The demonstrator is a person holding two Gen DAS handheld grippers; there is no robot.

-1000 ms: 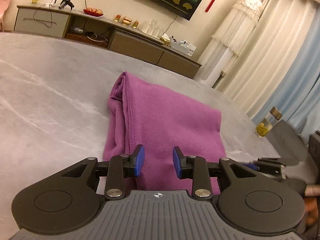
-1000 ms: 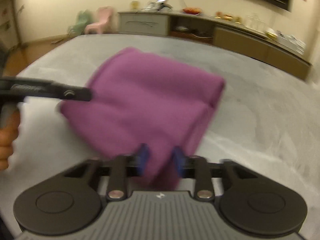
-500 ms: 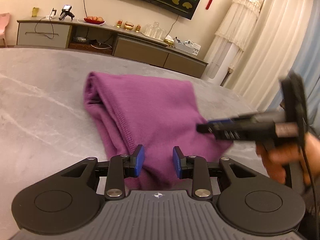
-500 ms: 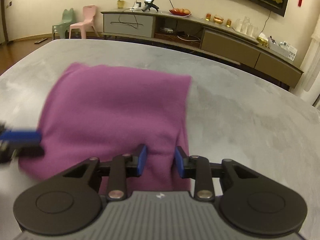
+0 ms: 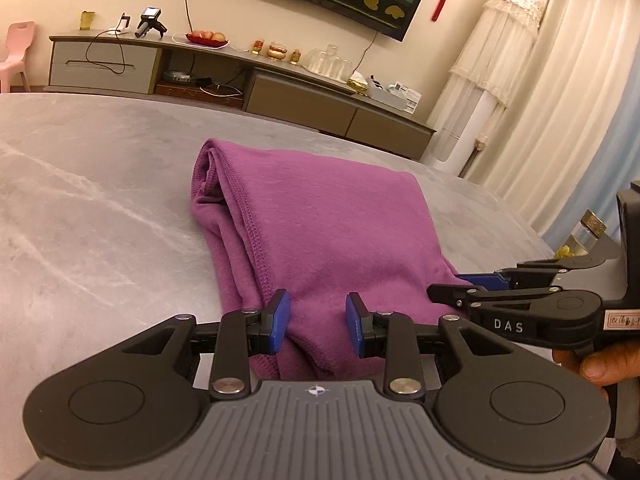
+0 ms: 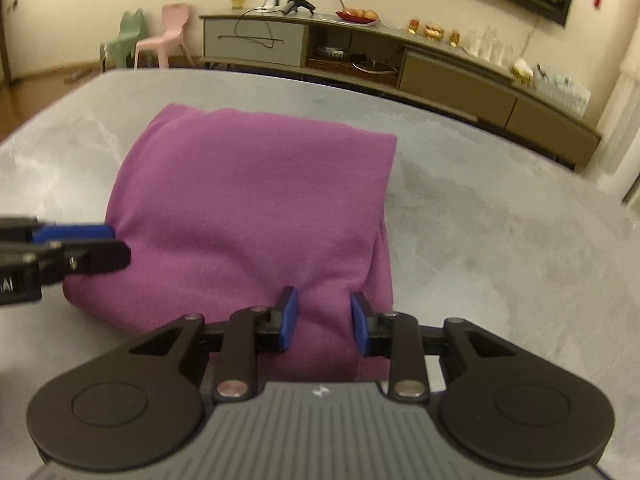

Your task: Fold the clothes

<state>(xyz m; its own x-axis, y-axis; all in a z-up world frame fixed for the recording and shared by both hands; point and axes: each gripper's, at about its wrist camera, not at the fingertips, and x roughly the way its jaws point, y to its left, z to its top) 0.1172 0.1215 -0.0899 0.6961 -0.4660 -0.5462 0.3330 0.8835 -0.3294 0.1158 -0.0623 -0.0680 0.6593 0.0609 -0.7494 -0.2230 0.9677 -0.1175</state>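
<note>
Both grippers sit at the near edge of a folded purple cloth that lies flat on a grey marbled surface; the left gripper has its blue pads spread, with the near left corner of the cloth lying between them, the stitched hem running up past the left pad; whether the pads press the fabric cannot be told; the right gripper likewise stands spread, its blue pads either side of a bunched ridge of cloth at the near right corner; seen from the left wrist, the right gripper comes in from the right edge, lettered DAS, its tips at the cloth's right side, and a hand holds its grip; seen from the right wrist, the left gripper reaches in from the left edge and touches the cloth's left side; a low sideboard stands along the far wall, with a pink chair beside it.
</note>
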